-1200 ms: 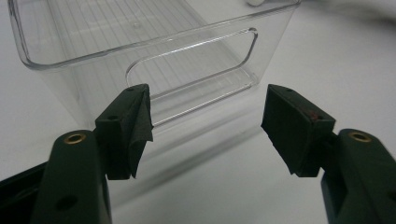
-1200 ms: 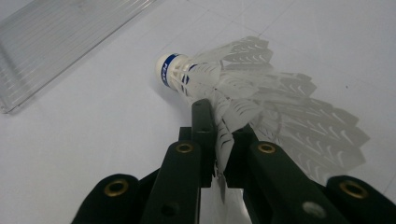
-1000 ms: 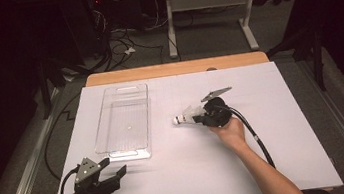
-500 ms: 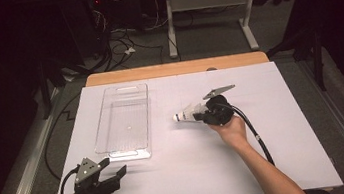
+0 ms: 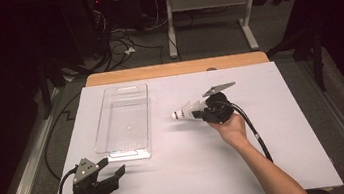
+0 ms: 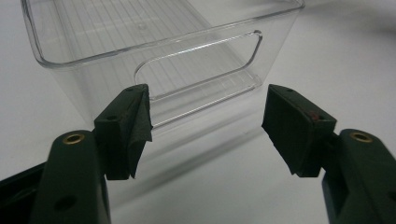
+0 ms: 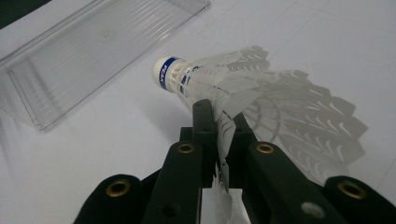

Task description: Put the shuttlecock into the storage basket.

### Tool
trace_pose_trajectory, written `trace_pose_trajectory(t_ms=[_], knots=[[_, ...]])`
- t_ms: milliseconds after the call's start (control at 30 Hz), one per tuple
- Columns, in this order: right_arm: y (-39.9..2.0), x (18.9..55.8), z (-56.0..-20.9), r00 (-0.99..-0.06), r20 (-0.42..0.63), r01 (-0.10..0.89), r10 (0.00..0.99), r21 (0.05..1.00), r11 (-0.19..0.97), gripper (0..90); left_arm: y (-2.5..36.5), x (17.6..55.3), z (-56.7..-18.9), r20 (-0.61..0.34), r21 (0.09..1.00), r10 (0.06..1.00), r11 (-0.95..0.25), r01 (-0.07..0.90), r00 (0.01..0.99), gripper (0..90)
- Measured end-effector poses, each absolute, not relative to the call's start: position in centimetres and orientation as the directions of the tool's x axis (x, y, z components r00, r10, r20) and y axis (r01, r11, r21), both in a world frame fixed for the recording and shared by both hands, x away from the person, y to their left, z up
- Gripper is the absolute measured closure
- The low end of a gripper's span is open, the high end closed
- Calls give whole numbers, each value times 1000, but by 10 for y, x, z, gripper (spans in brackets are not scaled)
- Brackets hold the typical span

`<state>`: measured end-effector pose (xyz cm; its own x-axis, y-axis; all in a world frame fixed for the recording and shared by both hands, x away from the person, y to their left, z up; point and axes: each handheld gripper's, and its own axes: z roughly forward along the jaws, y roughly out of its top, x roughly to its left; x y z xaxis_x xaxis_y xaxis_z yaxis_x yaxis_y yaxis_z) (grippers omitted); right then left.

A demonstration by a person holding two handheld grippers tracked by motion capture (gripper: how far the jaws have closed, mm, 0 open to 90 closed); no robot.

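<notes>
My right gripper [image 5: 203, 111] is shut on a white feather shuttlecock [image 5: 187, 111], held a little above the table's middle with its cork tip pointing left toward the tray. In the right gripper view the jaws pinch the feather skirt of the shuttlecock [image 7: 224, 88], whose cork carries a blue band. A clear plastic tray [image 5: 123, 121] lies left of centre, nothing inside it. My left gripper [image 5: 114, 172] rests at the front left corner, open with nothing between its fingers. In the left gripper view the near end wall of the tray [image 6: 196, 60], with a handle cut-out, stands just beyond the jaws.
A white sheet [image 5: 286, 137] covers the table, with a wooden strip [image 5: 176, 68] along its far edge. Cables and a metal stand's legs [image 5: 210, 21] lie on the dark floor beyond. A black cable [image 5: 256, 136] trails from the right gripper along the forearm.
The right gripper with the shuttlecock has shifted slightly, lifting a little off the sheet. The left gripper has stayed put.
</notes>
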<state>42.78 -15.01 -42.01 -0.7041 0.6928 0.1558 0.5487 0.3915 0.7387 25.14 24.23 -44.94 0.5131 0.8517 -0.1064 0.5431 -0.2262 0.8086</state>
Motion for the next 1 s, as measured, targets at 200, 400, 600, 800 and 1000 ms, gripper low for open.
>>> trace_pose_trajectory(t_ms=[200, 400, 600, 800, 1000], knots=[[-149, 428, -415, -705, 157, 546, 692, 743, 387, 872, 243, 251, -449, -105, 810, 853, -224, 541, 511, 333], [-145, 428, -409, -711, 158, 538, 685, 750, 385, 873, 244, 251, -449, -106, 810, 854, -222, 542, 509, 333], [-141, 430, -403, -720, 157, 529, 676, 754, 389, 886, 245, 251, -449, -107, 811, 855, -219, 542, 507, 333], [-137, 432, -400, -725, 154, 524, 672, 756, 392, 887, 246, 251, -449, -110, 813, 857, -214, 542, 504, 333], [-131, 431, -396, -731, 155, 517, 664, 760, 393, 887, 247, 249, -448, -108, 814, 858, -214, 540, 502, 334]])
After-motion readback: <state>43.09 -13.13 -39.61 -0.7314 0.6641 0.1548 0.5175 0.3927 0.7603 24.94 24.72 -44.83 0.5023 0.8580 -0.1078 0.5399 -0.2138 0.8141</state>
